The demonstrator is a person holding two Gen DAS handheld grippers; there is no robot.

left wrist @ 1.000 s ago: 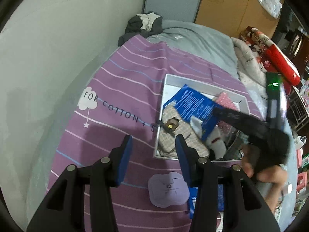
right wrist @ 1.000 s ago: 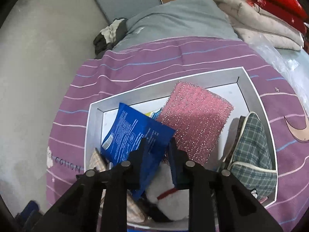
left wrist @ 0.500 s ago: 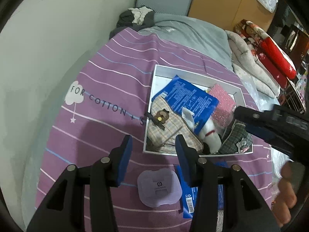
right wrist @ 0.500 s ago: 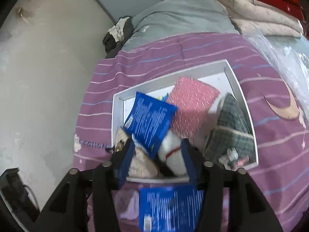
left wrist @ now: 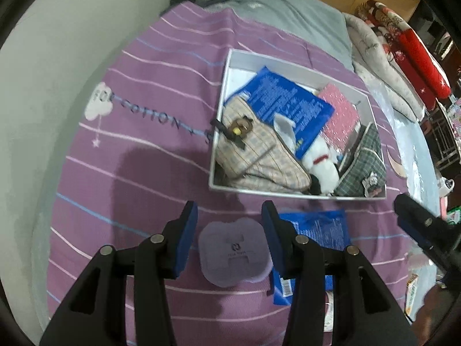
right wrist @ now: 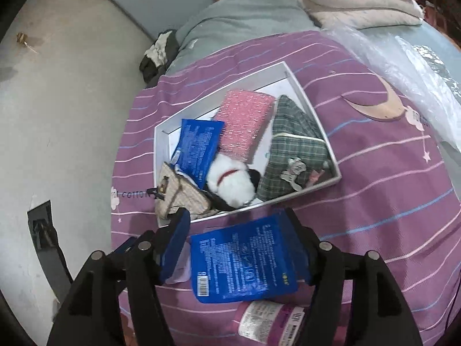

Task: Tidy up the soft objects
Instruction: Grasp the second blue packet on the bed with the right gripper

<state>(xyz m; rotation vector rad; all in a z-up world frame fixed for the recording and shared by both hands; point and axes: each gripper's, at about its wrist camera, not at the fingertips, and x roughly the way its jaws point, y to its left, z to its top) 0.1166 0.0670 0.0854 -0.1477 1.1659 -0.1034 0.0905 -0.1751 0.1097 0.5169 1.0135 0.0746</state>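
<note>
**Both claws spread over loose items on bed, tray already filled**

Left claw spread, nothing pinched; lilac soft pad lies flat on the bedspread in the gap between its fingers, pads not touching it. Right claw jaws opening, wide apart; a blue flat packet lies on the bedspread between them, not gripped. Same packet sits just right of the lilac pad in the left view. A pinkish labelled pack pokes out from under the packet's near edge.

Just beyond both claws: white tray on the purple striped bedspread. Inside it, left to right: beige plaid pouch with a bear charm, second blue packet leaning over it, white plush toy with red collar, pink sparkly sponge, green plaid pouch at the right wall. Items overlap and touch.

Farther off: grey blanket at the head of the bed, red roll far right. Wall left.
</note>
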